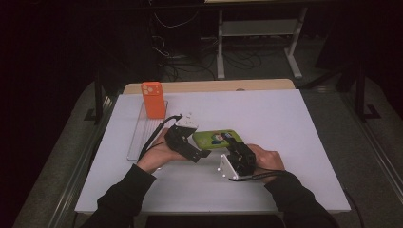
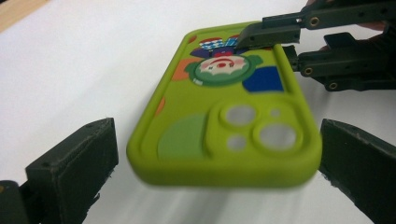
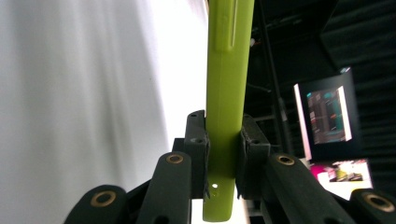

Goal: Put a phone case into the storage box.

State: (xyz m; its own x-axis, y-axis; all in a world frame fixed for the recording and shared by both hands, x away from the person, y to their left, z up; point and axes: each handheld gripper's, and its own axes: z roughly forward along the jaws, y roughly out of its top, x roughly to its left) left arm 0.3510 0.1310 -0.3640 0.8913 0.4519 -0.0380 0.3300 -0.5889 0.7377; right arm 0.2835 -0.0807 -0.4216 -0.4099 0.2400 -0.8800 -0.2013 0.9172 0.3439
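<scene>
**Green case clamped on my right, free on my left**

From my seat at the remote station, my right gripper [image 3: 223, 154] is closed on the lime-green soft rubber phone case [image 2: 224, 116] with the cartoon print and camera cut-outs. In the right gripper view its two pads press on both faces of the case's thin edge, near one short end, and the rest of the case runs straight away from the jaws. In the left gripper view the same pinch sits at the far end of the case, one jaw above and one below.

My left gripper [image 2: 215, 163] stands wide open. The camera-hole end of the green case lies between its jaws, clear of both pads, lifted above the white table top [image 1: 285, 123].

From above, the case bridges the two tools: my left gripper [image 1: 192, 142] is at its left end, my right gripper [image 1: 233, 145] at its near right end.

Farther out, beyond and left of my left tool, an orange rectangular phone case [image 1: 153, 99] stands upright at the far end of a clear plastic tray [image 1: 140, 137], well apart from both grippers.
</scene>
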